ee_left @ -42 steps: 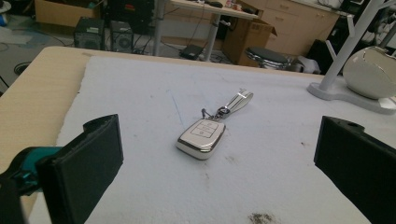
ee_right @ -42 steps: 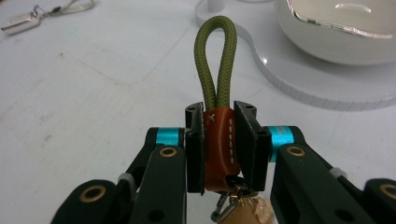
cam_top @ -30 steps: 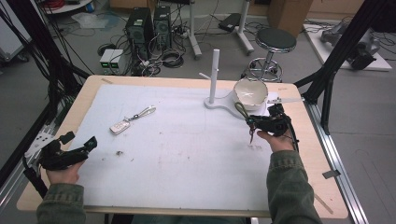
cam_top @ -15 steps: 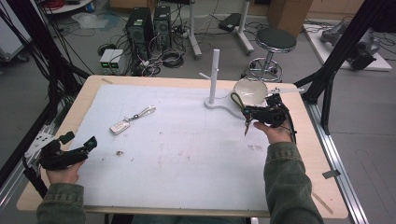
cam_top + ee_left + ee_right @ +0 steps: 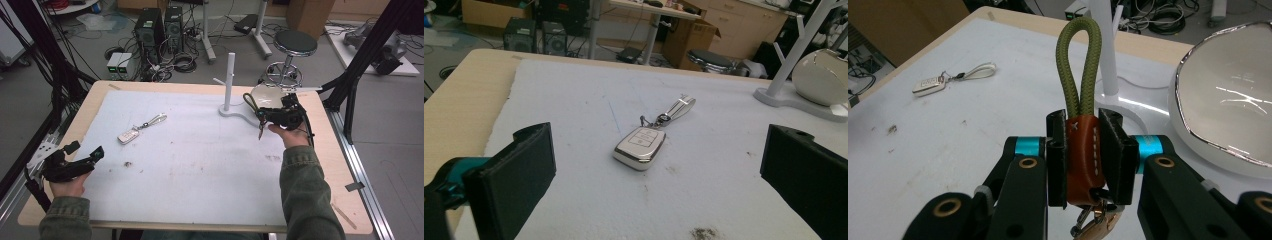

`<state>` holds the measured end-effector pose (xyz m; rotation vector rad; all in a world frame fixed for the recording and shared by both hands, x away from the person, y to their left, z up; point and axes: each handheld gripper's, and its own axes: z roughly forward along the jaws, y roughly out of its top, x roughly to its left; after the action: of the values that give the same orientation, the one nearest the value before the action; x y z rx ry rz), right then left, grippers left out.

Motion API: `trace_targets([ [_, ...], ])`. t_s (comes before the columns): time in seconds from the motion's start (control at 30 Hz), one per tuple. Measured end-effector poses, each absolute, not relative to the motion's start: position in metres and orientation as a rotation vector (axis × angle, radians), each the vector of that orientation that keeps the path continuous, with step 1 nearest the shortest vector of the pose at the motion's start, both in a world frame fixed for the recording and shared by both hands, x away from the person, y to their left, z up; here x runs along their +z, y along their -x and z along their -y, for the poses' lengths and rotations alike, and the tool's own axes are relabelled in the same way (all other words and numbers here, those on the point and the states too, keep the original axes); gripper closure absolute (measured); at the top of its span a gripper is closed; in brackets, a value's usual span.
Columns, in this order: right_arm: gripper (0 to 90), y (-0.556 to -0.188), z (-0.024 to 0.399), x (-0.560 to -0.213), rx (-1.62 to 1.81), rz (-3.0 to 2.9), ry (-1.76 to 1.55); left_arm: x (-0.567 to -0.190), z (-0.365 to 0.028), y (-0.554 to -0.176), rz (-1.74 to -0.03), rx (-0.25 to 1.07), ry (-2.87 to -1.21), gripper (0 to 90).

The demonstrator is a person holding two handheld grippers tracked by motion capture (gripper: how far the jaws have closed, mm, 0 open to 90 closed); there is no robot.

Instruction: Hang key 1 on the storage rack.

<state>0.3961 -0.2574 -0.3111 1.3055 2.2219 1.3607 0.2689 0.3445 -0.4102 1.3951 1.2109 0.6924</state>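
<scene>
My right gripper (image 5: 1083,125) is shut on the brown leather band of a keychain (image 5: 1082,155). Its olive rope loop (image 5: 1079,65) stands upright above the pads and a metal clasp hangs below. In the high view this gripper (image 5: 265,116) hovers just right of the white peg stand (image 5: 230,80), in front of the white bowl (image 5: 265,94). A white key fob (image 5: 128,135) with a strap lies left of centre on the mat. My left gripper (image 5: 85,156) rests at the table's front left, open. In its own view the left gripper (image 5: 659,160) has the fob (image 5: 640,145) lying ahead between its jaws, untouched.
The stand's curved base (image 5: 240,116) and the bowl (image 5: 1233,100) sit at the back right of the white mat (image 5: 200,165). Dark specks (image 5: 128,163) mark the mat near the left hand. A stool (image 5: 295,45) and computers stand beyond the table.
My right hand has lifted the keychain and carried it a little left, closer to the peg stand. The left hand and the key fob have stayed put.
</scene>
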Motion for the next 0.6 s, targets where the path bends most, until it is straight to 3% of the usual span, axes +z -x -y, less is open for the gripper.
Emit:
trace_targets([
  [0.6, 74.6, -0.415, 0.235, -0.278, 1.365, -2.239, -1.236, -0.41, -0.345, -0.269, -1.21, 0.691, -1.397, 1.7],
])
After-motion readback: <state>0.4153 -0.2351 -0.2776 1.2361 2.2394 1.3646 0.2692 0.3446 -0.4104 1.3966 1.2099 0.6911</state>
